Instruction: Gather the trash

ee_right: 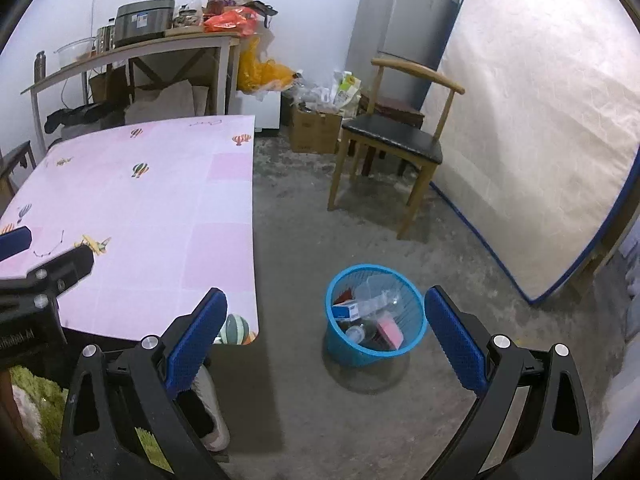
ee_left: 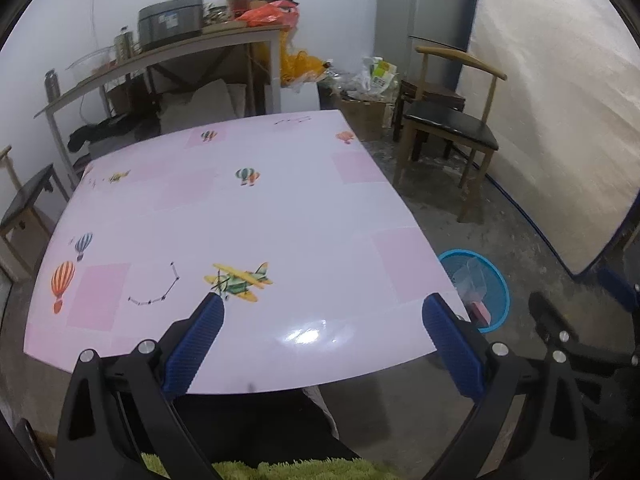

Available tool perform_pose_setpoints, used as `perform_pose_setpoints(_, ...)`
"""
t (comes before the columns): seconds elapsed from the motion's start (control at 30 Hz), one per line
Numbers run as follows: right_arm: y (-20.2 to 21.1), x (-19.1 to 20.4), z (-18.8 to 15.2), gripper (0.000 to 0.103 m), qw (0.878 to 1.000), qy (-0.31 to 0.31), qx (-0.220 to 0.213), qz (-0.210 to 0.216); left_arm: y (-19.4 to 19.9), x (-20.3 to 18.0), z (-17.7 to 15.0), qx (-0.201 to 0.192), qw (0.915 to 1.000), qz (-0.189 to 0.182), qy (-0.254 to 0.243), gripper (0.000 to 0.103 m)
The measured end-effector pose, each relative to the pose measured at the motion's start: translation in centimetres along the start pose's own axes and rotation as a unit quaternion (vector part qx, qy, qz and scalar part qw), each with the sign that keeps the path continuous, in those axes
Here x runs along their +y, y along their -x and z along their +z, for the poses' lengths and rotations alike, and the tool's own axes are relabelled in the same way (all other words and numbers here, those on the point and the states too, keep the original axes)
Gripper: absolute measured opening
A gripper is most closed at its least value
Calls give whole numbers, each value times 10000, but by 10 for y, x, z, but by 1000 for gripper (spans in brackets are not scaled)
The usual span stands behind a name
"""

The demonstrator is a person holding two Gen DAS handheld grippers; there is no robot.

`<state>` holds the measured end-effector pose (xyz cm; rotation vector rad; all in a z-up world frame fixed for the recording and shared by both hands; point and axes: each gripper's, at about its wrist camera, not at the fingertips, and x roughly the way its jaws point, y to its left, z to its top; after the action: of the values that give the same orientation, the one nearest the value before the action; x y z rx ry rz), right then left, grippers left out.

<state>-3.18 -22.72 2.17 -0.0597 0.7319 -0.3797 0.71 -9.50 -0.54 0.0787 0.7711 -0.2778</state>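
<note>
1. The left claw point(ee_left: 320, 312) hangs above the near edge of the worktop point(ee_left: 248, 216), its 2 blue-padded fingers point(ee_left: 198, 344) spread wide with nothing between them.
2. The right claw point(ee_right: 326, 320) is likewise spread wide and holds nothing; it looks down past the worktop's right edge at the concrete floor point(ee_right: 300, 232).
3. The worktop wears a pink-and-white cloth printed with hot-air balloons and a yellow aeroplane point(ee_left: 238, 282).
4. A blue mesh bin point(ee_right: 374, 316) stands on the floor just right of the worktop's near corner, upright, between the right claw's fingers as that camera sees it but well below them.
5. Inside the bin lies the trash: a clear plastic bottle point(ee_right: 376, 300), a blue-and-white box point(ee_right: 347, 311) and a pink item point(ee_right: 391, 330), heaped together.
6. In the left wrist view the same bin shows beyond the worktop's right corner, and part of the right claw's black frame appears at the right edge.
7. Behind stand a wooden chair point(ee_right: 394, 140) with a black seat, a mattress point(ee_right: 532, 132) leaning against the wall, and a grey fridge point(ee_right: 400, 20).
</note>
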Motion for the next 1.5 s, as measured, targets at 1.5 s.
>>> perform_pose_setpoints(1.5, 10, -5, -17, 95, 9973, -582, 337, -307, -17, -1, -4, 357, 9987, 276, 224, 97)
